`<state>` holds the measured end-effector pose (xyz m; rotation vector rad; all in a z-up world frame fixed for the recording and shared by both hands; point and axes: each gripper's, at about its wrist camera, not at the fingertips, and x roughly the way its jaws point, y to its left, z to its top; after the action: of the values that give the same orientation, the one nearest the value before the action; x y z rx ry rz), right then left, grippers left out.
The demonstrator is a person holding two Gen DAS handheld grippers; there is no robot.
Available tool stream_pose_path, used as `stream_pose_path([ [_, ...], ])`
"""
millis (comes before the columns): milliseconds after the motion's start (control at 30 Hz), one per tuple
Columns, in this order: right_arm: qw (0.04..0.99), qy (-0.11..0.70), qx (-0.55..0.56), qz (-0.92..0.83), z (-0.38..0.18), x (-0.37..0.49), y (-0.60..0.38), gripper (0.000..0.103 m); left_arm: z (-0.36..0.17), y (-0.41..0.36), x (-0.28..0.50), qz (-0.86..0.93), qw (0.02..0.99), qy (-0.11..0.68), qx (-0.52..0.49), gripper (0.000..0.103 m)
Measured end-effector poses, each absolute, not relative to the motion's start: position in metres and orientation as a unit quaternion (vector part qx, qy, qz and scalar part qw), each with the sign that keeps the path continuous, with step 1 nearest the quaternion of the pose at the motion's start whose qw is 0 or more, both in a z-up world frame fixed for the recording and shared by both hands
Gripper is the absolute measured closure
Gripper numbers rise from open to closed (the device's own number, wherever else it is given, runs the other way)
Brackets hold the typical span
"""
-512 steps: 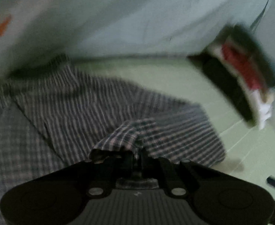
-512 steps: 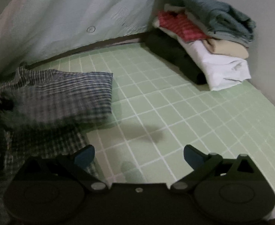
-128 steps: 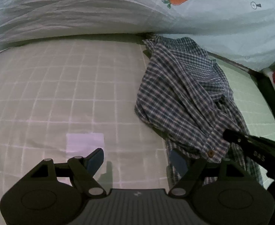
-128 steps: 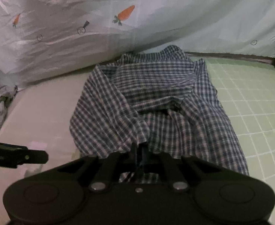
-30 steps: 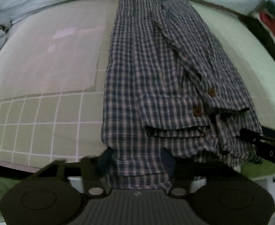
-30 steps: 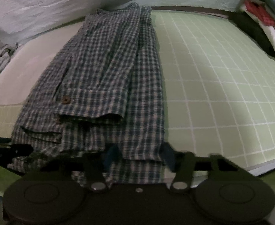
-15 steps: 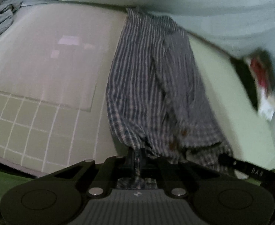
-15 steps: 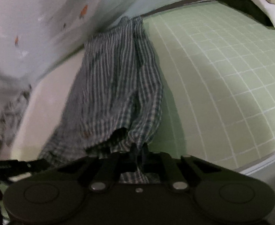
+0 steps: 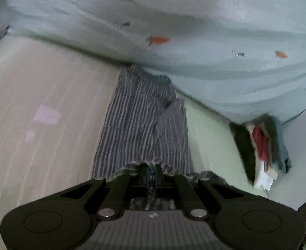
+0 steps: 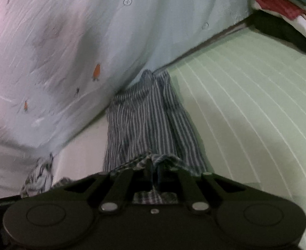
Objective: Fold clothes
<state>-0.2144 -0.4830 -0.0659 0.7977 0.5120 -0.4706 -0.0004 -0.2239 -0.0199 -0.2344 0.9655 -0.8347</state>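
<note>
Woven cloth shirt point(image 9: 144, 125), checked, soft and matt, creased where pinched. Matt black plastic on both grippers point(image 9: 151, 174) point(image 10: 154, 171), ribbed grey panel on the left one, small shiny metal pins at the pivots. Thin crinkled cloth sheet point(image 9: 194, 41) printed with carrots; smooth matt gridded mat point(image 10: 257, 104).

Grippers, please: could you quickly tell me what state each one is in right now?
Left gripper: shut on the near edge of the checked shirt.
Right gripper: shut on the same shirt's near edge.
</note>
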Motion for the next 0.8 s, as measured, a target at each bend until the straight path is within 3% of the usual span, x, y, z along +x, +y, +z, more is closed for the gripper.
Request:
stream_pose_path([
  [167,0.854,0.237,0.39,-0.249,-0.075,-0.177,-0.512,0.099,-0.025,-0.261,0.045,-0.399,0.794,0.448,-0.102,0.099],
  [433,0.813,0.272,0.425,-0.29,-0.126,-0.125,-0.541,0.096,-0.077,-0.302,0.11,-0.399,0.761,0.507,-0.072,0.097],
  [533,0.8,0.271,0.444,-0.3,-0.133,-0.121,-0.543,0.087,-0.088,-0.297,0.12,-0.404,0.746,0.524,-0.079,0.094],
  [567,0.802,0.269,0.442,-0.299,-0.131,-0.122,-0.543,0.078,-0.09,-0.293,0.122,-0.408,0.742,0.526,-0.084,0.091],
  [633,0.811,0.262,0.43,-0.299,-0.124,-0.126,-0.542,0.065,-0.094,-0.287,0.126,-0.414,0.736,0.528,-0.093,0.08],
  [700,0.817,0.239,0.423,-0.311,-0.111,-0.138,-0.541,0.06,-0.093,-0.278,0.129,-0.412,0.737,0.525,-0.109,0.052],
  [800,0.818,0.207,0.424,-0.329,-0.097,-0.161,-0.541,0.051,-0.087,-0.266,0.136,-0.421,0.729,0.518,-0.151,0.03],
])
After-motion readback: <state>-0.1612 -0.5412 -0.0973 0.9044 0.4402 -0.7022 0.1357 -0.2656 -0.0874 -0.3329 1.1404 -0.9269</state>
